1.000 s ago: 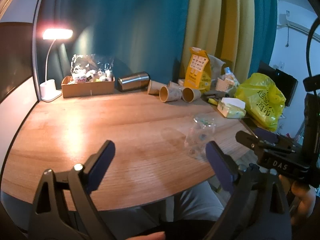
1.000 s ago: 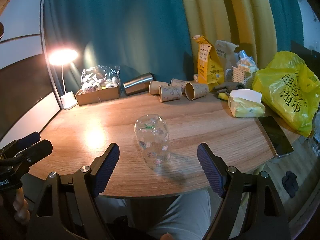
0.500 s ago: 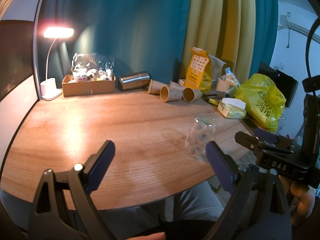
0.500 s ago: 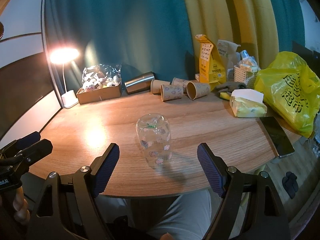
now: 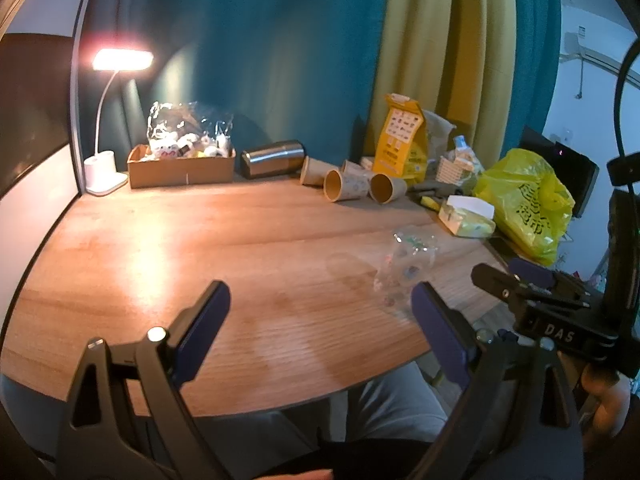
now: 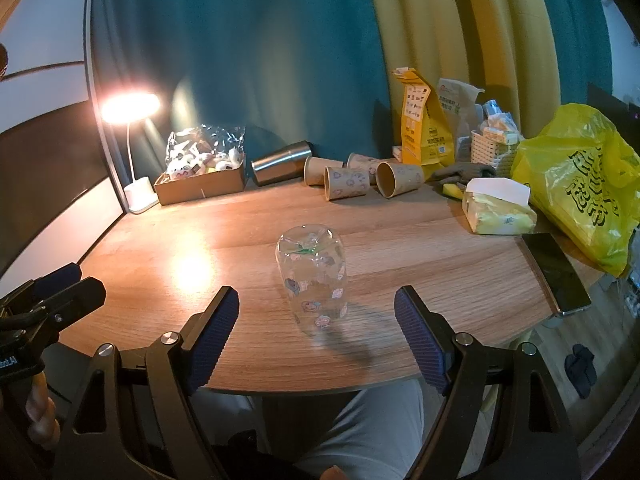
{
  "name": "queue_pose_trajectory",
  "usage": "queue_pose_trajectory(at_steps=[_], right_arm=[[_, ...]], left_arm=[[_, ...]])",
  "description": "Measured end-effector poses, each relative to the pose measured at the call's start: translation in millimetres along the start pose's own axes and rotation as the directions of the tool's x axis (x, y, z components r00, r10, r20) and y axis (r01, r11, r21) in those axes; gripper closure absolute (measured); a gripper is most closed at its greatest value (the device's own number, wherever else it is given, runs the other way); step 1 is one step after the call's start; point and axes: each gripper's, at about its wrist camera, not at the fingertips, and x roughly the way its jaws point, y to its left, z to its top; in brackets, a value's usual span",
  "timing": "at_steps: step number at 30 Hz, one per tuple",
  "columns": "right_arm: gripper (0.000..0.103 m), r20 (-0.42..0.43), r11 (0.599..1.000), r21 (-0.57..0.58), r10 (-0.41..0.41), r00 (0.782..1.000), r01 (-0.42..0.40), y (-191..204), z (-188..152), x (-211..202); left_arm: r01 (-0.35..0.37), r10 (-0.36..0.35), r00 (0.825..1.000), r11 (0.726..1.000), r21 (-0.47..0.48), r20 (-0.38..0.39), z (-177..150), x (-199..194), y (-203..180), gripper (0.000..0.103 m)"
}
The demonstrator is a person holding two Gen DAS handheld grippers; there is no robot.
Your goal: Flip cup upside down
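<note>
- The cup (image 6: 311, 276), clear and printed with small cartoon stickers, stood on the wooden bench (image 6: 420, 264) just ahead of the right hand-held gripper (image 6: 316, 328), between its spread pads but untouched; its closed end appeared to face up.
- It looked like thin glass or hard plastic: light, stiff, slick and probably breakable, so a gentle squeeze across the straight mid-wall seemed best.
- The left hand-held gripper (image 5: 320, 328) was released too, gaping over bare woodgrain, with the cup ahead and to its right.
</note>
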Motion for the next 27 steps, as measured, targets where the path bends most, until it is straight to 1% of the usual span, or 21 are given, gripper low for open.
queue_pose_trajectory(at_steps=[8,21,27], right_arm=[[0.020,-0.007,1.000,0.000,0.005,1.000,-0.005,2.7,-2.8,1.1],[0.020,-0.021,1.000,-0.004,0.012,1.000,-0.012,3.4,2.3,9.2],[0.020,-0.022,1.000,-0.010,0.023,0.999,-0.024,5.3,4.4,11.6]], left_arm=[[-0.001,0.001,1.000,1.000,-0.001,0.000,0.1,-0.2,0.5,0.010],[-0.014,0.013,1.000,1.000,-0.021,-0.006,-2.4,3.1,1.6,0.010],[-0.005,0.005,1.000,1.000,-0.029,0.015,-2.1,-0.6,3.0,0.010]])
